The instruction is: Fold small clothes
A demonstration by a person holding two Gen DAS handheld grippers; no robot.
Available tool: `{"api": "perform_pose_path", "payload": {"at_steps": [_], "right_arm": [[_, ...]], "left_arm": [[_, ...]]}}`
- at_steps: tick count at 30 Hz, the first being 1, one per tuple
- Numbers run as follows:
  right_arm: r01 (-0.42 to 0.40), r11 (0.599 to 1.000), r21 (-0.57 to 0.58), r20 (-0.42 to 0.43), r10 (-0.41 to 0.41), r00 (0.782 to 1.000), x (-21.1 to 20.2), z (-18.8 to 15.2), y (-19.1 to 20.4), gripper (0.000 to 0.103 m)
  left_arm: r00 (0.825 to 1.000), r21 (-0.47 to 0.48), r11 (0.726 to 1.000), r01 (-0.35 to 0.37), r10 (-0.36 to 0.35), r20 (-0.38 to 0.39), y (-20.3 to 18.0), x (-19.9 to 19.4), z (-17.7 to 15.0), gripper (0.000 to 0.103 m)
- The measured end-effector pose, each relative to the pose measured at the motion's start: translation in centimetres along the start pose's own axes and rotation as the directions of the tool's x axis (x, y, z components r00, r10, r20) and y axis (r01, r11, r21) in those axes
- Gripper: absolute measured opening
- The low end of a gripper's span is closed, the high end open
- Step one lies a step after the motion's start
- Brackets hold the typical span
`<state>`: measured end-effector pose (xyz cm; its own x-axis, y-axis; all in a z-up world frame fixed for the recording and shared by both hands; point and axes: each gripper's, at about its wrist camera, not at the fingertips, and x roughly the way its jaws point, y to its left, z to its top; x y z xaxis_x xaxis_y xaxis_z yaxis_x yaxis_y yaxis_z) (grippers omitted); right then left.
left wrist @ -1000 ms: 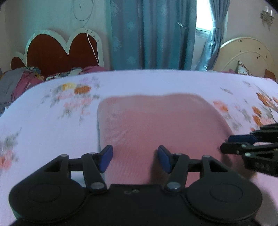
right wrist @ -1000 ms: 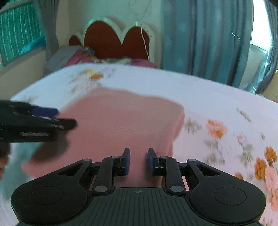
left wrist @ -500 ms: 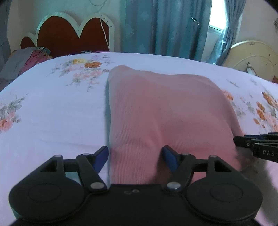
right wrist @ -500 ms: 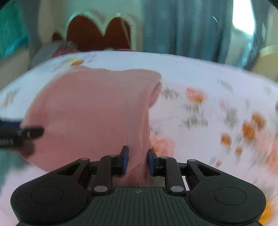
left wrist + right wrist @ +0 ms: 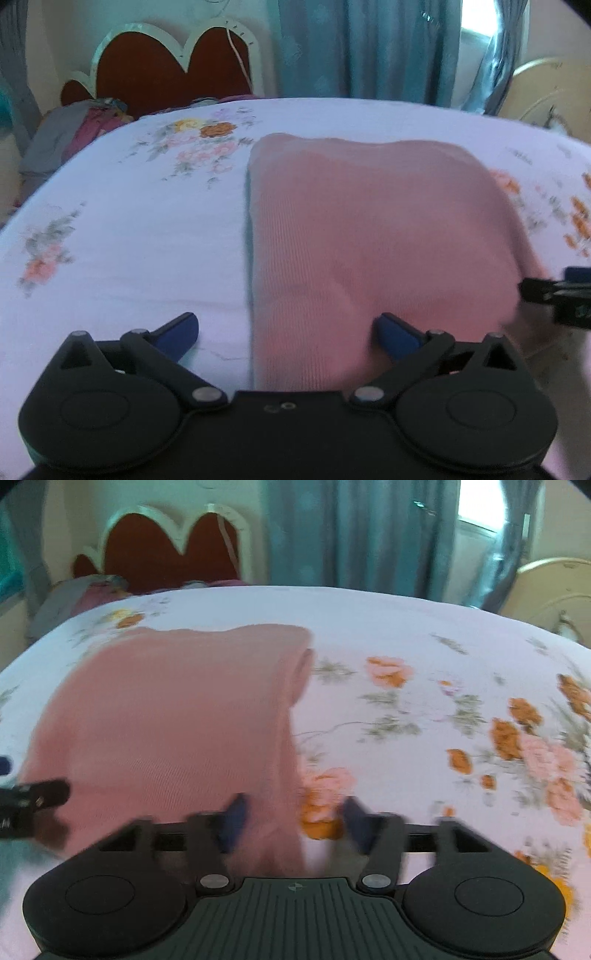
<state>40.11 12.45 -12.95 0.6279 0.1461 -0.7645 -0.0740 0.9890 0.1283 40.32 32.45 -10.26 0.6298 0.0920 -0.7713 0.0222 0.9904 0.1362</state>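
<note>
A pink ribbed garment (image 5: pixel 369 236) lies folded flat on the flowered bedsheet (image 5: pixel 122 251). My left gripper (image 5: pixel 288 334) hovers over its near left corner with its jaws opening wide; the cloth's left edge lies between the blue fingertips (image 5: pixel 177 332), untouched by the pads. In the right wrist view the same pink garment (image 5: pixel 173 716) fills the left half. My right gripper (image 5: pixel 291 821) straddles its near right edge, jaws opening, with the cloth loose between them. Each gripper shows at the edge of the other's view, the right gripper (image 5: pixel 554 295) and the left gripper (image 5: pixel 33 797).
A scalloped red headboard (image 5: pixel 173 66) and a heap of grey and maroon clothes (image 5: pixel 70 129) sit at the far left. Teal curtains (image 5: pixel 365 48) hang behind the bed. A cream headboard (image 5: pixel 550 587) stands at the far right.
Both grippers spread their jaws and let go of the pink garment's near edge. The garment has settled flat on the sheet, and both views tilted slightly downward.
</note>
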Motion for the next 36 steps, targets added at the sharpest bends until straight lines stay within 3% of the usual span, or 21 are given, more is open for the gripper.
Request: {"api": "perform_pose_path", "payload": {"at_steps": [7,10,13,16,19,22,25,27,36], "right_arm": [[-0.067,0.997,0.029,0.061,0.065,0.996,-6.7,-1.7,-1.0,0.071],[-0.108,0.994,-0.001,0.078,0.107,0.991,-10.6,-3.2,-1.3,0.071],[-0.160,0.987,-0.012,0.099,0.160,0.982,-15.0,-5.0,-1.5,0.073],[-0.183,0.982,-0.038,0.150,0.187,0.971,-19.7,-7.1,-1.7,0.094],[-0.177,0.981,-0.084,0.187,0.190,0.964,-24.4,-9.3,-1.6,0.094],[-0.162,0.982,-0.098,0.223,0.180,0.958,-28.5,-11.1,-1.9,0.094],[-0.133,0.988,-0.082,0.271,0.150,0.951,-31.6,-12.4,-2.1,0.103],[-0.112,0.991,-0.070,0.300,0.128,0.945,-33.2,-12.8,-2.3,0.103],[-0.133,0.991,-0.035,0.370,0.136,0.919,-37.5,-13.4,-2.3,0.103]], "left_arm": [[0.996,0.024,0.996,-0.082,0.083,-0.022,-1.4,-4.8,0.1,0.103],[0.992,-0.010,0.996,-0.089,0.089,0.084,-1.8,-9.7,-1.4,0.103],[0.982,-0.054,0.997,-0.050,0.059,0.178,-2.2,-14.8,-3.1,0.103],[0.960,-0.093,0.996,0.008,0.018,0.278,-2.5,-20.1,-5.6,0.103],[0.940,-0.144,0.986,0.086,-0.032,0.341,-2.7,-24.6,-8.0,0.103],[0.951,-0.139,0.988,0.062,-0.016,0.308,-3.7,-26.8,-9.0,0.103],[0.960,-0.116,0.993,0.008,0.025,0.279,-4.8,-28.6,-10.4,0.103],[0.963,-0.121,0.993,-0.004,0.036,0.266,-4.9,-29.4,-11.1,0.103],[0.955,-0.148,0.989,-0.027,0.069,0.290,-5.1,-33.0,-13.5,0.103]]}}
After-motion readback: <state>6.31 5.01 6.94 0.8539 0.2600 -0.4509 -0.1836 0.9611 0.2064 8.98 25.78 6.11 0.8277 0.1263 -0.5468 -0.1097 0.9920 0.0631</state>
